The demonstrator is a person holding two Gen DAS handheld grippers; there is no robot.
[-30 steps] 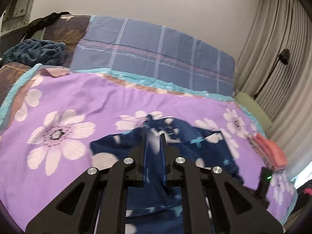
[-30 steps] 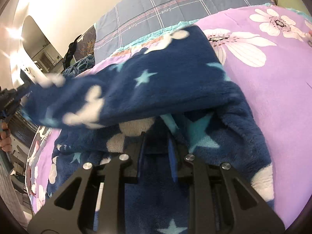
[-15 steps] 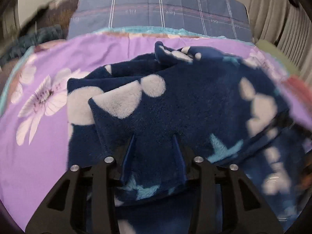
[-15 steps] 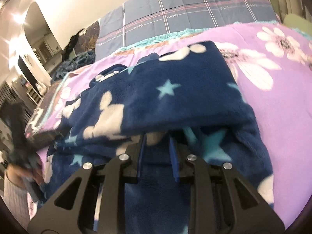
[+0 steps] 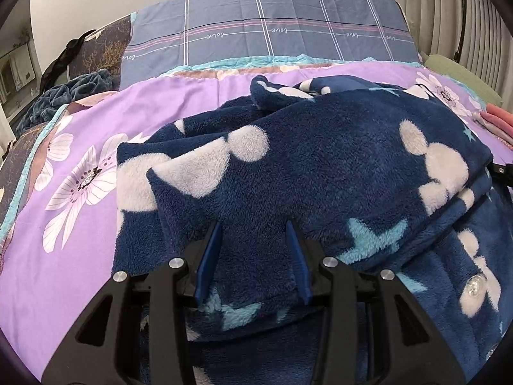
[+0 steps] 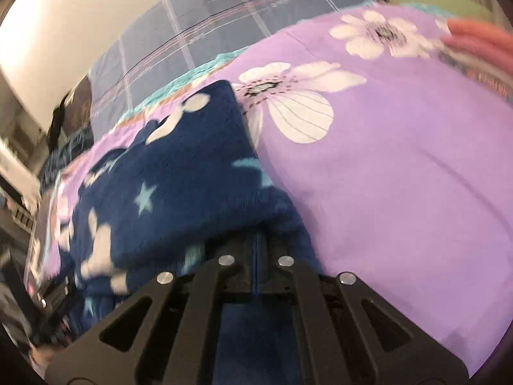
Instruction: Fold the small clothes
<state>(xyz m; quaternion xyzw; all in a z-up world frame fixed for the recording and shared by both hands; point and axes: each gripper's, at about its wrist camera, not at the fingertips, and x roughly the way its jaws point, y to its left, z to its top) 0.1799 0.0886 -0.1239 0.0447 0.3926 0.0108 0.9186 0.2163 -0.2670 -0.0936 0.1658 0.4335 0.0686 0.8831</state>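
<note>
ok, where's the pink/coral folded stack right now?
The coral folded stack sits at the far right edge of the purple floral bedspread in the left wrist view, right of the navy fleece garment.

Your left gripper [image 5: 253, 240] has spread its fingers apart; the navy fleece garment [image 5: 320, 166] now lies folded over, released.

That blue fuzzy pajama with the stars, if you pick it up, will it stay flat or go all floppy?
Probably floppy: the blue fuzzy pajama already lies in soft folded layers on the purple bedspread. Its thick pile looks grippy, so it likely won't slip. The open left gripper would need to close first.
</note>
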